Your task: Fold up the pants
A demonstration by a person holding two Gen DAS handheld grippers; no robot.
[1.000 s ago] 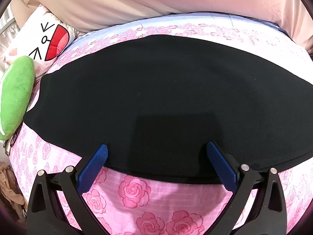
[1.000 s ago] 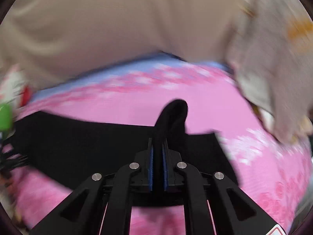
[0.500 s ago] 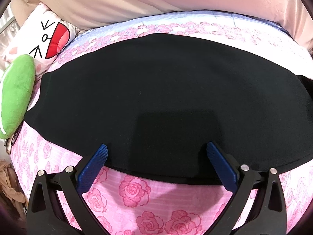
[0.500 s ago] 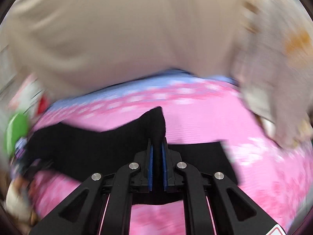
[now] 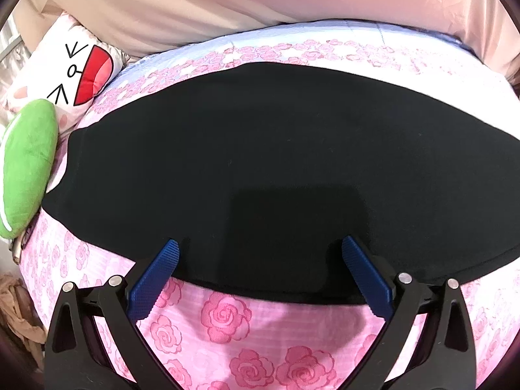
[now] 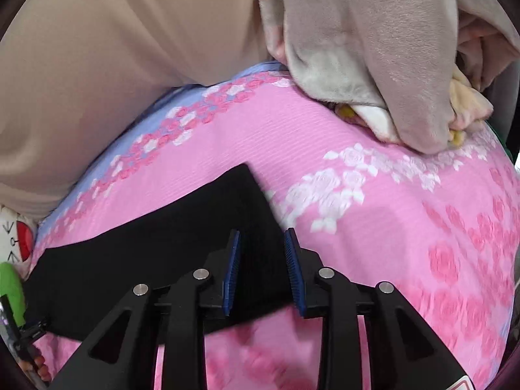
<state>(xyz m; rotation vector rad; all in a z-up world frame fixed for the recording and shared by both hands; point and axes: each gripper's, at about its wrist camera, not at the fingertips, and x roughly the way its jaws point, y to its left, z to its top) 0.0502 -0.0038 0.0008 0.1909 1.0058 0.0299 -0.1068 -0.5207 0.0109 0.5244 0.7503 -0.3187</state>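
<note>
Pants [image 5: 276, 162] lying flat on rose-print bed sheet [image 5: 224, 318], long axis running left-right across both views. Left tool [image 5: 260, 253] hovering wide open over near long edge, mid-length, gripping nothing. Right tool [image 6: 262, 253] sitting part-open at right end [image 6: 253, 214], fabric lying between pads, not pinched. Right hand looking nearer that end, so likely next grab there, carrying it leftward toward cartoon-face pillow [image 5: 65, 74] and green plush [image 5: 29, 169]. Grey blanket [image 6: 373, 58] bunching well apart at far right.
</note>
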